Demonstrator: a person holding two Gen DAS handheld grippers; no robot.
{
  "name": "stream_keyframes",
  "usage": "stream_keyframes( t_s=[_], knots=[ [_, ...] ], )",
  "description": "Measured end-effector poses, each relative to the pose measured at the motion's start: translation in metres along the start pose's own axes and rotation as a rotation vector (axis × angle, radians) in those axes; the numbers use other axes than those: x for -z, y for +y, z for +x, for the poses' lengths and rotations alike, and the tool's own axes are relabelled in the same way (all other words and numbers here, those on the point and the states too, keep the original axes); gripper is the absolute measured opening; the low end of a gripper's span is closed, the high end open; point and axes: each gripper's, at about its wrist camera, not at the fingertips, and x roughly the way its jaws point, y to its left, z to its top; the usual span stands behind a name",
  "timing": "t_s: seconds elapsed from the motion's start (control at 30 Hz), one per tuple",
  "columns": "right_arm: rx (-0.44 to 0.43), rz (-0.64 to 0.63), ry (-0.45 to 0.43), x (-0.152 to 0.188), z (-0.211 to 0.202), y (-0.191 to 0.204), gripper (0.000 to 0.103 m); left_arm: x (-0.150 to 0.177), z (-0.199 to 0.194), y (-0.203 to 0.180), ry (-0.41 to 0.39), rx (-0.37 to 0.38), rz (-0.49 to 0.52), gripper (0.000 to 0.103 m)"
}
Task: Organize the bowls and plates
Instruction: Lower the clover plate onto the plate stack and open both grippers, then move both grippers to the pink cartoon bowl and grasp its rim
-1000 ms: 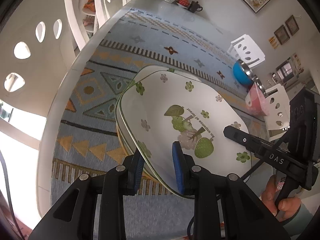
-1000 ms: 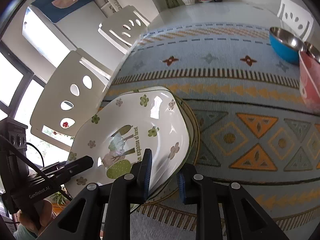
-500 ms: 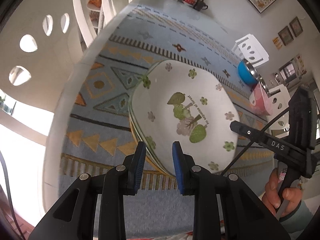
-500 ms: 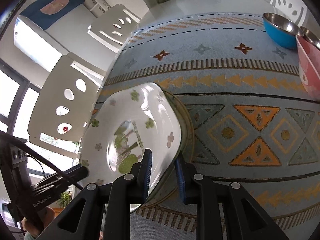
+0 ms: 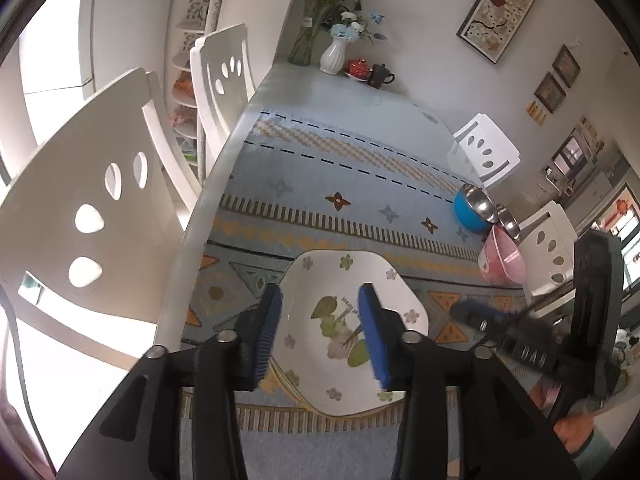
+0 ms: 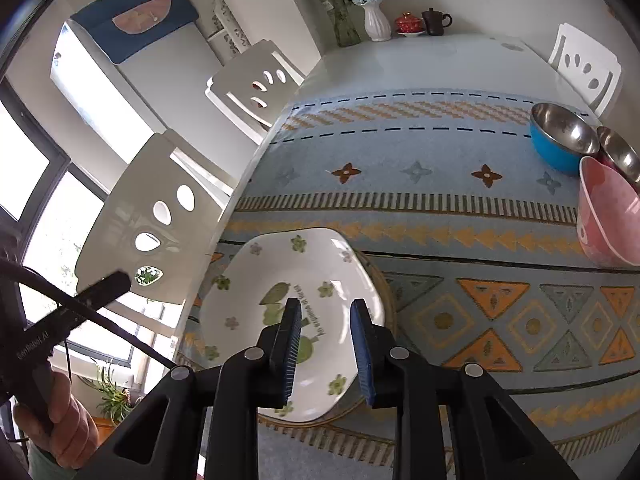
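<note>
Both claws hang over the near end of the worktop (image 6: 400, 64) with jaws parted and nothing between them: the left claw (image 5: 320, 328) and the right claw (image 6: 325, 348). Under them the flowered plate (image 6: 280, 280) sits nested on another dish's rim, so the plates look stacked. Far right, the blue bowl (image 6: 556, 136), a steel bowl (image 6: 620, 156) and the pink bowl (image 6: 608, 216) stand crowded together unstacked, probably next.

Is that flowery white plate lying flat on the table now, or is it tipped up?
Flat. The floral plate rests level on the patterned tablecloth, apparently atop another plate; both grippers are open above it.
</note>
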Motion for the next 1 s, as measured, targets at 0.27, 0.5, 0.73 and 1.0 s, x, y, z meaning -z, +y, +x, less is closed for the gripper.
stream_keyframes(
  t_s=[0.27, 0.5, 0.73, 1.0],
  knots=[
    [-0.06, 0.163, 0.128, 0.027, 0.018, -0.017, 0.049, -0.005, 0.001, -0.023, -0.011, -0.046, 0.084, 0.064],
    [0.073, 0.017, 0.112, 0.031, 0.009, -0.003, 0.049, -0.003, 0.001, -0.087, -0.111, -0.143, 0.316, 0.077],
    [0.359, -0.044, 0.047, 0.004, -0.022, -0.052, 0.049, 0.0, 0.016, -0.146, -0.082, -0.095, 0.452, 0.077],
    [0.302, 0.282, -0.016, -0.022, -0.083, -0.202, 0.049, -0.015, 0.076, -0.227, 0.024, 0.061, 0.38, 0.077]
  ],
)
